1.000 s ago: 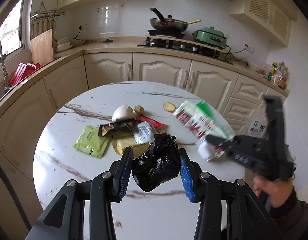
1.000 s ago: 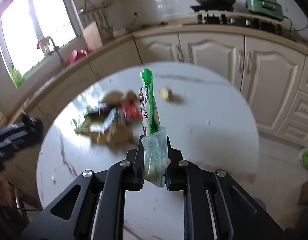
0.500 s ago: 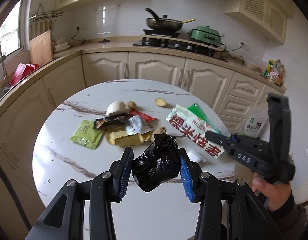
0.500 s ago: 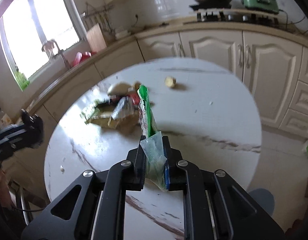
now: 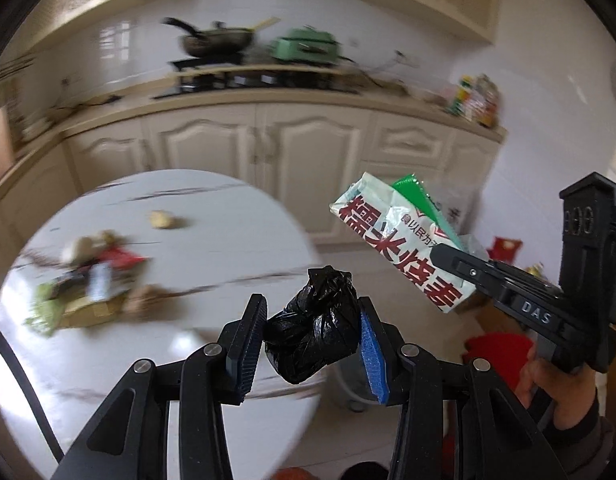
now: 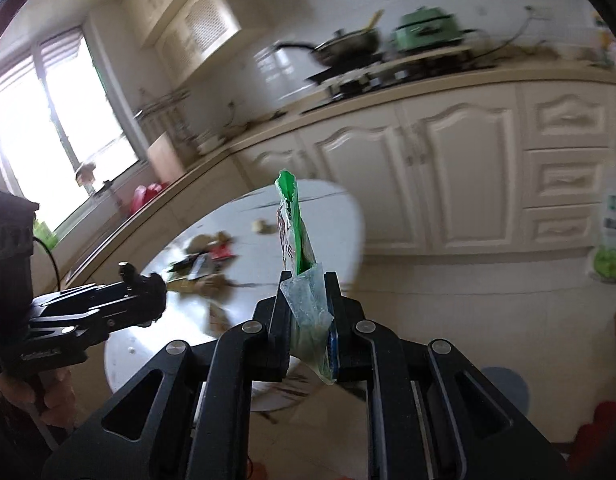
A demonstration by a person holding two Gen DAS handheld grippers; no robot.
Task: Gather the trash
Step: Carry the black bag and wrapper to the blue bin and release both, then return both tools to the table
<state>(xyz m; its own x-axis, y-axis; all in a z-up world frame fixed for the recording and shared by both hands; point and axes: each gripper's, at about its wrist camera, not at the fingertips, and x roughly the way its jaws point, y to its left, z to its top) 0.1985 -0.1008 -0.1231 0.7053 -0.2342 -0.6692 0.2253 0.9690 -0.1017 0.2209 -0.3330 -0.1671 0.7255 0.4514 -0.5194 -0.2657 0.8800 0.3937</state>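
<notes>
Trash from the round marble table is now in the air: the left gripper clamps a wadded black plastic bag, the right gripper pinches a green-and-white food wrapper. Both have swung off the table's edge over the floor, likely toward a bin; 1 pile of wrappers remains.

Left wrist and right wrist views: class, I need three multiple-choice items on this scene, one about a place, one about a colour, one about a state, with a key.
1. Where does the loose trash pile lie?
A. on the round table
B. on the stove
C. in a drawer

2. What colour is the crumpled bag in the left tool?
A. red
B. black
C. yellow

3. How is the right tool set?
A. wide open, nothing in it
B. lying on the table
C. shut on the rice packet

Key: A, wrappers sit on the marble top; B, dark plastic shows between the pads; C, the fingers pinch the packet's clear end.
</notes>
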